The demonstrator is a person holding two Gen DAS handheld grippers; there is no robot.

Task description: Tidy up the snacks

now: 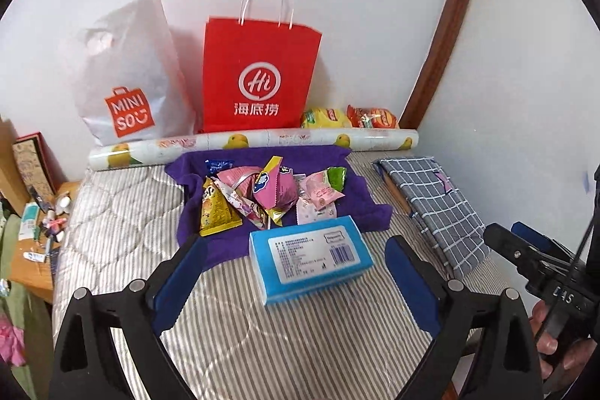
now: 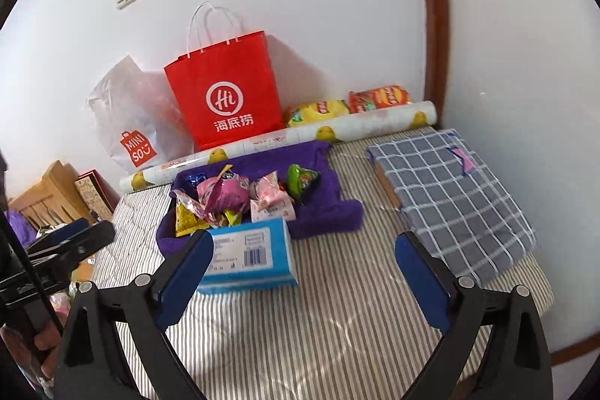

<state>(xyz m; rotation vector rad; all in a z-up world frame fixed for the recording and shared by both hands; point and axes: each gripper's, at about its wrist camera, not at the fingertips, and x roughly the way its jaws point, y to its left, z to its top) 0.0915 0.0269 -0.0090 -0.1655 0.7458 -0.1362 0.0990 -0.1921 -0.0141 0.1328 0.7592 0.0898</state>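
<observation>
Both grippers hovered over a grey-and-white striped quilted mattress [image 1: 123,212]. The left gripper [image 1: 296,272] had its blue-padded jaws spread wide and empty, with a light-blue rectangular tissue pack [image 1: 309,257] lying between and just beyond the fingertips. The right gripper [image 2: 300,268] was likewise spread wide and held nothing; its left finger overlapped the near corner of the same pack in view. The heap of small foil snack packets [image 1: 262,194], pink, yellow and green, sat on a rumpled purple towel [image 1: 360,201] directly behind the tissue pack, which stood between the jaws and the snacks. Behind the towel lay a long white paper roll printed with yellow ducks [image 1: 255,143]. A red paper carrier bag with white handles [image 1: 258,77] and a white plastic Miniso bag [image 1: 127,81] leaned against the wall. Yellow and orange crisp bags [image 2: 352,104] lay behind the roll. A folded grey checked cloth [image 2: 450,190] lay to the right of the towel.
</observation>
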